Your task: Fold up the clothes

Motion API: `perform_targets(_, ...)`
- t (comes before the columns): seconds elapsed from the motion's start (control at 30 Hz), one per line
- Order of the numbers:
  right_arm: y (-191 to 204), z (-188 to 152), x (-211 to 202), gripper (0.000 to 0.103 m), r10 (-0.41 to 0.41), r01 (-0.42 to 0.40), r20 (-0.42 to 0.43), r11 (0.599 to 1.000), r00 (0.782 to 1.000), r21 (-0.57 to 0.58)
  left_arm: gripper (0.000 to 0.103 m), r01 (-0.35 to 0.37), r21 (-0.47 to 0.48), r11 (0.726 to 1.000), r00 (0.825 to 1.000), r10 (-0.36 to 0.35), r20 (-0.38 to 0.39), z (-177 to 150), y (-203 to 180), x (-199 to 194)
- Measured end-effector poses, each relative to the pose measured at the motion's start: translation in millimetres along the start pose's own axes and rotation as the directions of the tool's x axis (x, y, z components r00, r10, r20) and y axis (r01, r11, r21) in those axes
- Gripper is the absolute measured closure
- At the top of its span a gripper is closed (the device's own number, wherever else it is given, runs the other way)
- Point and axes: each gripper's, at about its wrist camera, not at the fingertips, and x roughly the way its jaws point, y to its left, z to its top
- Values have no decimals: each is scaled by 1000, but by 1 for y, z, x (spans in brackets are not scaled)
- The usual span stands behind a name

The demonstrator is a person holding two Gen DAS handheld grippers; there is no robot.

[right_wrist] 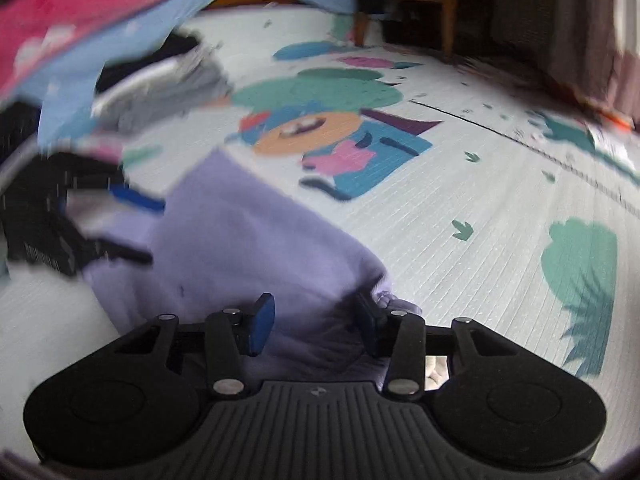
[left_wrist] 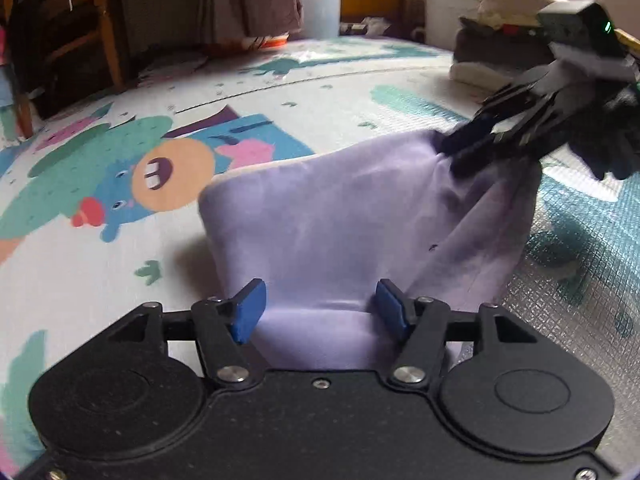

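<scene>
Left wrist view: the left gripper stands with jaws apart around the lilac garment, lifted off the play mat.

Right wrist view: the right gripper looks clamped on bunched cloth; a one-sided hold could drop the fold.

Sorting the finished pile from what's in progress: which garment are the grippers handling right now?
The lavender garment, spanning left gripper and right gripper. The folded stack lies untouched on the mat.
</scene>
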Motion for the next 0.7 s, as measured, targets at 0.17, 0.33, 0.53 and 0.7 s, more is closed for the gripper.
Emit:
perform_targets(0.17,22,2,-21,50,6,-2,49,996,999,-94,43,54,21,998,995,-55,82,19,-5,-12)
perform_targets(0.33,31,-38,-3,48,-17,8,-26,954,1000,-301,41,117,73,990,993,-116,-16,6,-20,16)
perform_targets(0.53,41,-25,-17,48,-20,18,-4,954,1000,-300,35,125,12,992,991,-126,52,22,-8,16)
perform_targets(0.7,41,-11,-20,44,-47,59,53,961,997,-271,35,128,83,988,990,-132,51,50,1,49)
